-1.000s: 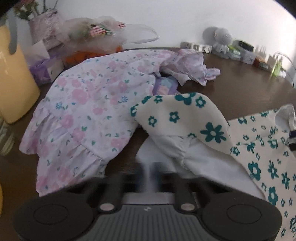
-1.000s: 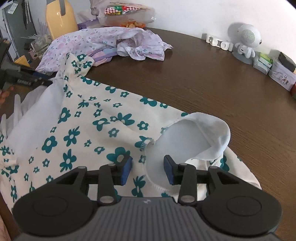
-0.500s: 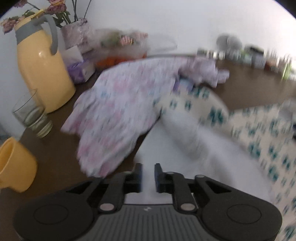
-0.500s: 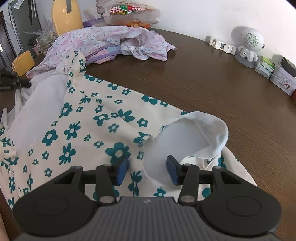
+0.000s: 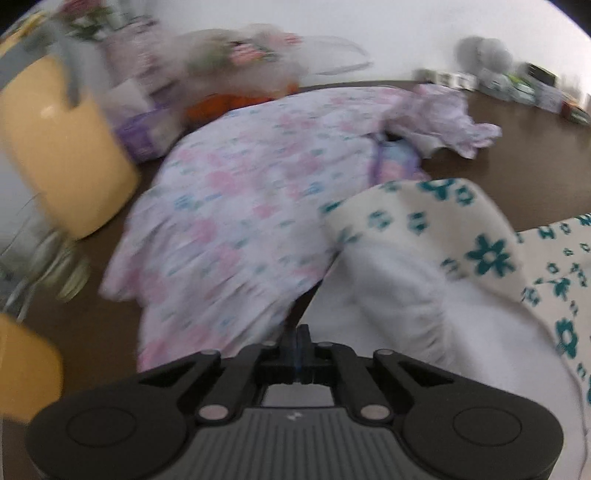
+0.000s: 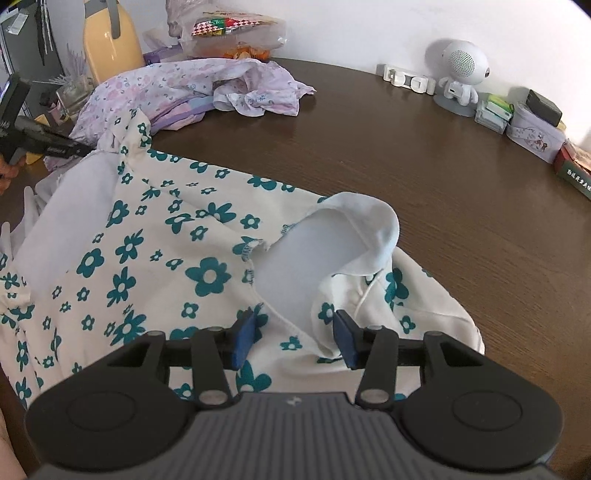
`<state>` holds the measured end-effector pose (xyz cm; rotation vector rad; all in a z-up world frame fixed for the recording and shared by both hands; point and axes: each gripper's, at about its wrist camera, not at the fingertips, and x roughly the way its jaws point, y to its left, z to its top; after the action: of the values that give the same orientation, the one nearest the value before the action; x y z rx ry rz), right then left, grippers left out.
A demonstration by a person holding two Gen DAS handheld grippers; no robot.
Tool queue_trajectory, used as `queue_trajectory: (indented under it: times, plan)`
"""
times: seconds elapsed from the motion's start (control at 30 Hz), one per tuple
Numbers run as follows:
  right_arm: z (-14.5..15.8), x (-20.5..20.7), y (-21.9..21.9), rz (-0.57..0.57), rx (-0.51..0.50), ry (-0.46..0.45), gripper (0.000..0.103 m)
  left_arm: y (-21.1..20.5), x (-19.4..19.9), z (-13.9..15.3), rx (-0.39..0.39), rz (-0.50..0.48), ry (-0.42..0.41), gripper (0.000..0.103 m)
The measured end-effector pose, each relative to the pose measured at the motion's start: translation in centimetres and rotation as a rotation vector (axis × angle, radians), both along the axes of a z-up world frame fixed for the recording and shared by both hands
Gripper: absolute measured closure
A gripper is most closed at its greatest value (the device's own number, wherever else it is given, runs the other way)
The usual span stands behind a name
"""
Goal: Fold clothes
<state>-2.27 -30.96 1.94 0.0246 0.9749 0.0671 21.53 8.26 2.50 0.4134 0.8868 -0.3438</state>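
A cream garment with teal flowers (image 6: 155, 258) lies spread on the brown table, its white collar (image 6: 365, 229) turned up. My right gripper (image 6: 293, 336) is open, its blue pads either side of the neckline. My left gripper (image 5: 297, 341) is shut, with the garment's white lining (image 5: 388, 295) just to its right; the blur hides whether cloth is pinched between the pads. In the right wrist view the left gripper (image 6: 79, 150) meets the garment's raised far-left edge. A pink floral garment (image 5: 240, 206) lies bunched beyond; it also shows in the right wrist view (image 6: 192, 88).
A yellow jug (image 5: 55, 147), a glass (image 5: 44, 266) and a yellow cup (image 5: 22, 373) stand at the left. A plastic bag of snacks (image 6: 229, 33) is at the back. A white robot toy (image 6: 461, 70), tins and boxes (image 6: 532, 125) line the far right edge.
My left gripper has closed from slightly open to shut and shifted right and forward toward the garment's edge. The right gripper has stayed open over the neckline.
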Motion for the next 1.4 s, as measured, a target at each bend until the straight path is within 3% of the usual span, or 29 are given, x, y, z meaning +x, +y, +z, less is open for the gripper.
queue_trajectory:
  times: [0.2, 0.3, 0.4, 0.43, 0.47, 0.5, 0.53, 0.6, 0.67, 0.73, 0.9, 1.1, 1.2, 1.27, 1.4]
  plan:
    - [-0.4, 0.1, 0.0, 0.004, -0.002, -0.005, 0.055, 4.4, -2.5, -0.2, 0.03, 0.136, -0.01, 0.103]
    - [-0.3, 0.0, 0.2, 0.0, -0.004, -0.01, 0.055, 5.8, -3.6, 0.6, -0.018, 0.175, -0.013, 0.102]
    - [0.6, -0.5, 0.1, -0.007, -0.001, -0.034, 0.054, 5.9, -5.0, 2.7, -0.108, 0.152, -0.06, 0.087]
    - [1.0, -0.7, 0.1, -0.01, -0.001, -0.044, 0.054, 5.5, -5.5, 3.3, -0.122, 0.132, -0.079, 0.074]
    - [1.4, -1.0, 0.1, -0.015, -0.004, -0.054, 0.051, 4.9, -5.9, 3.9, -0.13, 0.106, -0.095, 0.049]
    - [1.9, -1.2, -0.1, -0.02, -0.008, -0.061, 0.049, 4.2, -6.2, 4.5, -0.129, 0.073, -0.108, 0.036]
    - [2.4, -1.4, -0.3, -0.026, -0.015, -0.068, 0.045, 3.4, -6.5, 5.0, -0.121, 0.032, -0.12, 0.015]
    - [3.6, -1.5, -0.9, -0.039, -0.039, -0.08, 0.032, 1.8, -7.1, 6.2, -0.106, -0.051, -0.143, 0.011]
    - [5.1, -1.2, -1.6, -0.045, -0.068, -0.092, 0.004, -0.2, -7.2, 7.2, -0.074, -0.13, -0.15, 0.006]
    - [7.0, -0.4, -2.3, -0.045, -0.1, -0.11, 0.0, -2.3, -7.3, 8.1, -0.036, -0.219, -0.162, 0.0]
    - [9.0, 3.6, -3.4, 0.014, -0.138, -0.061, 0.0, -6.4, -7.1, 9.2, 0.013, -0.389, -0.17, 0.0]
    - [6.0, 7.9, -4.1, 0.088, -0.125, 0.037, 0.001, -9.8, -4.6, 7.4, 0.09, -0.542, -0.11, 0.0]
    - [4.5, 9.4, -3.7, 0.155, -0.2, 0.082, 0.001, -10.9, -2.5, 6.7, 0.102, -0.565, -0.087, 0.004]
    - [3.9, 10.1, -4.0, 0.173, -0.173, 0.126, 0.005, -11.1, -1.1, 6.3, 0.086, -0.584, -0.055, 0.013]
    - [3.0, 11.0, -4.1, 0.249, -0.101, 0.206, 0.013, -11.8, 0.8, 5.4, 0.079, -0.695, 0.014, 0.017]
